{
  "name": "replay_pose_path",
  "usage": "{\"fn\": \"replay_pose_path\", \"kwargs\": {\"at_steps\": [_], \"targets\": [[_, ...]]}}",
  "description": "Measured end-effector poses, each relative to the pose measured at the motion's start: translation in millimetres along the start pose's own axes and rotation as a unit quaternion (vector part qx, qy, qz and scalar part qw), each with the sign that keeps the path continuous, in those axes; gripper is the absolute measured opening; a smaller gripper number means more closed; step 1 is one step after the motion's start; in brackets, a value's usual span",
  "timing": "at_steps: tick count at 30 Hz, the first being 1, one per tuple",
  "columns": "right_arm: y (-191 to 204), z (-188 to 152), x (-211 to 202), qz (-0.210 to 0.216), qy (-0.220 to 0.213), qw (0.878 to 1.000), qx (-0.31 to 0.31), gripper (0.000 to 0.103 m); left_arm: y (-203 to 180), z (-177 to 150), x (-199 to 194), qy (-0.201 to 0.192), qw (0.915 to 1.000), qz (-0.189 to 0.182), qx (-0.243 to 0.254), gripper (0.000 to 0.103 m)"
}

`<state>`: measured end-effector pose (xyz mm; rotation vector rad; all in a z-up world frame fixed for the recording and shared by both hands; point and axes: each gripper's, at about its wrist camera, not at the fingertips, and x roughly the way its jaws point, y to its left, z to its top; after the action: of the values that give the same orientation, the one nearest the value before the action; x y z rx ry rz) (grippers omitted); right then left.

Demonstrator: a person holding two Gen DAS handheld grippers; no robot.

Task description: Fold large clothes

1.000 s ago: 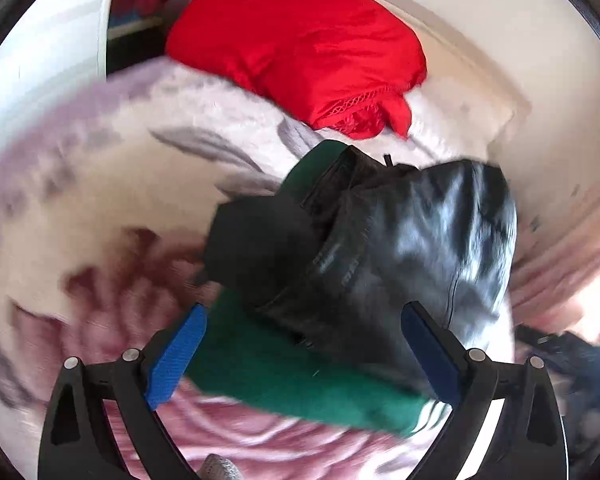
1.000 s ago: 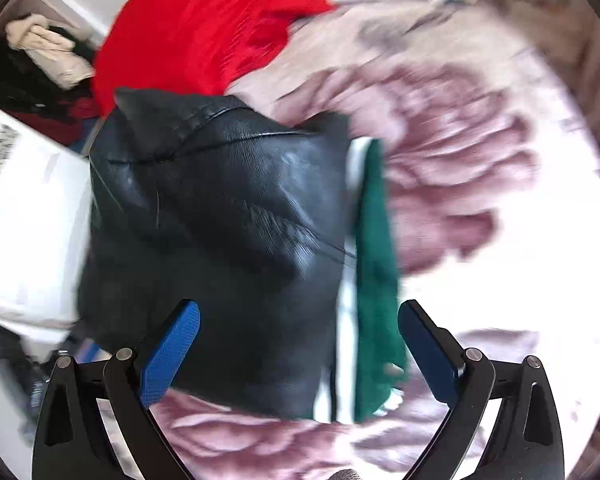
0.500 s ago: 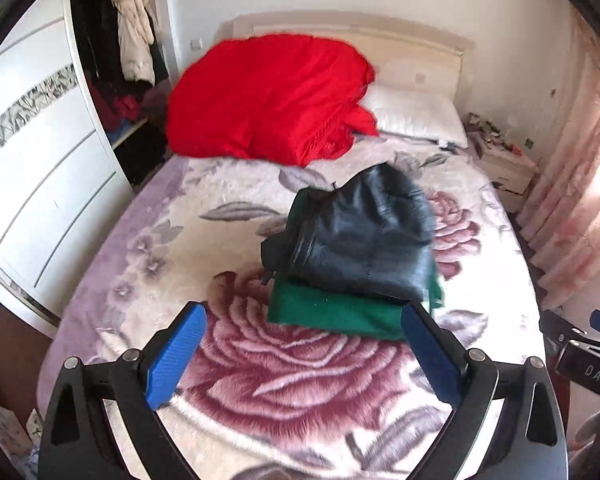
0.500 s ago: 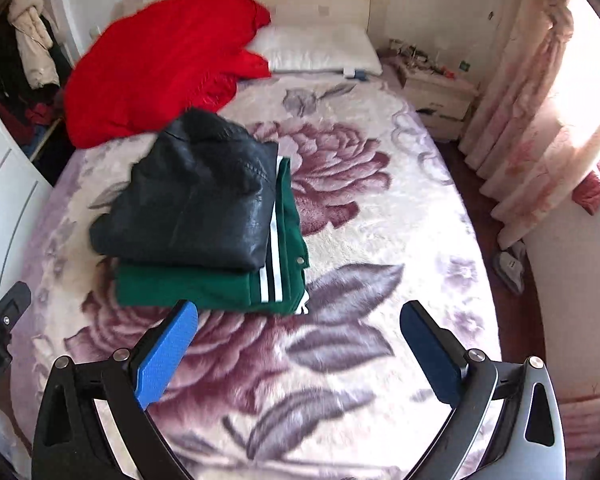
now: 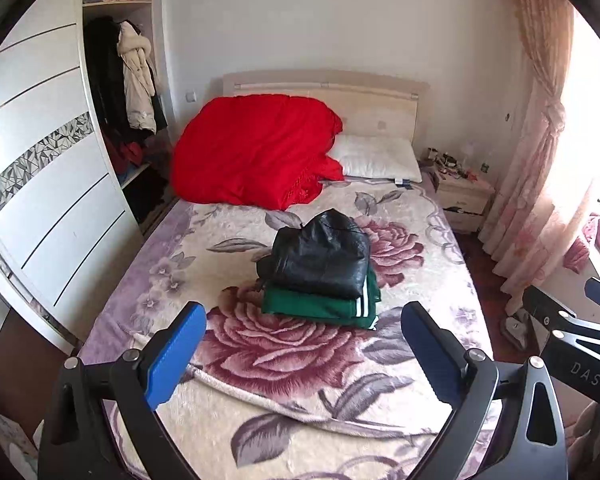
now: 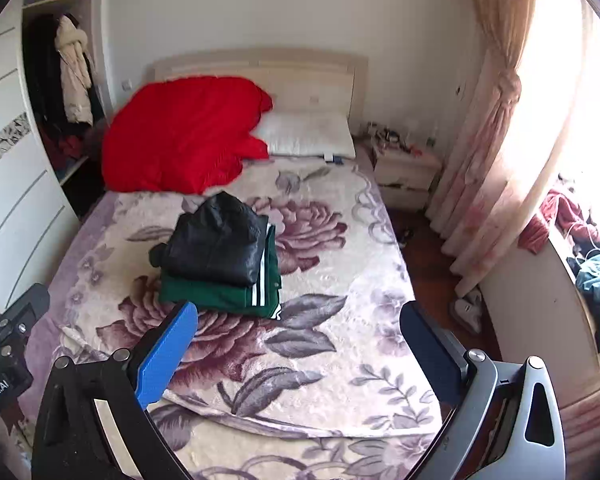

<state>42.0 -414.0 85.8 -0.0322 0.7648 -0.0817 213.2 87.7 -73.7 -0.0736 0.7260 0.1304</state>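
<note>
A folded black leather jacket lies on top of a folded green garment with white stripes in the middle of the bed. The same stack shows in the right wrist view, black jacket over green garment. My left gripper is open and empty, held back near the foot of the bed. My right gripper is open and empty too, also well back from the stack.
A red quilt and a white pillow lie at the headboard. A white wardrobe stands on the left. A nightstand and pink curtains are on the right. Clothes lie on a ledge at the far right.
Both grippers have pulled far back from the stack, from right over it to the foot of the bed. The stack has stayed in place.
</note>
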Motion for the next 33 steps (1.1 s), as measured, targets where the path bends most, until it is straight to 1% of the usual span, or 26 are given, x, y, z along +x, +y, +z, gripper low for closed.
{"fn": "replay_pose_path", "kwargs": {"at_steps": [2,5,10,14,18,23,33], "targets": [[-8.0,-5.2,-30.7,0.005,-0.011,1.000,0.001,0.102,-1.2,-3.3,-12.1,-0.004,1.0000,0.003,-0.001,0.100],[-17.7,-11.5,-63.0,0.007,-0.025,1.000,0.004,0.102,-2.7,-7.4,-26.2,-0.005,1.0000,-0.001,0.002,0.100],[-27.7,-18.1,-96.3,0.018,-0.031,0.999,0.007,0.102,-3.5,-9.5,-43.9,0.003,1.0000,0.002,0.002,0.100],[-28.1,-21.0,-119.8,0.031,-0.029,0.999,0.000,0.102,-3.8,-5.4,-48.2,0.023,0.9997,-0.001,0.009,0.100],[-30.7,-12.5,-132.6,0.050,-0.026,0.998,0.000,0.103,-0.6,-0.3,-53.4,0.028,0.9996,0.010,0.005,0.100],[-31.8,-0.4,-146.7,0.052,-0.032,0.998,-0.012,0.103,2.7,3.6,-61.9,0.019,0.9995,0.025,0.003,0.100],[-30.2,14.1,-162.8,0.064,-0.040,0.997,-0.023,0.103,5.3,7.3,-75.4,0.005,0.9996,0.027,-0.003,0.100]]}}
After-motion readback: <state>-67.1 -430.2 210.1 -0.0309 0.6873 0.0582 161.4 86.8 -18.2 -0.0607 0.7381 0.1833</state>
